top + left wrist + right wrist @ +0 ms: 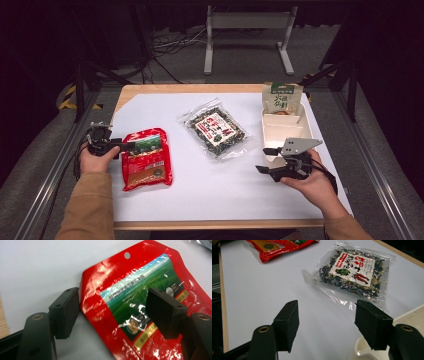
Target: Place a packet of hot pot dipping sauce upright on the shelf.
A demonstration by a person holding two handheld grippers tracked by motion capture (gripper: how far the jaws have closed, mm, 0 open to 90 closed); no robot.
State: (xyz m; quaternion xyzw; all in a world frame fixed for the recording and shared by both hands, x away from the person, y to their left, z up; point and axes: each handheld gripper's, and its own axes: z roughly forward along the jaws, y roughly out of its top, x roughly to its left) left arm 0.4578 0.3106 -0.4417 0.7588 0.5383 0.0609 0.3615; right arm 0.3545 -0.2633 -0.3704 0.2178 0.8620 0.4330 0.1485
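From above, the red pouch (147,158) lies flat at the left of the white counter (210,190), with the left gripper (131,146) at its upper left corner. The right gripper (266,160) hovers beside the white tray (305,131).

Along the left gripper (113,312), the jaws stand apart, straddling the pouch's corner, one pad touching its edge.

Along the right gripper (327,322), jaws wide, nothing between; the seaweed packet (352,271) lies ahead.

Lab: black curtains, metal frame rails (47,175), floor cables (170,42).
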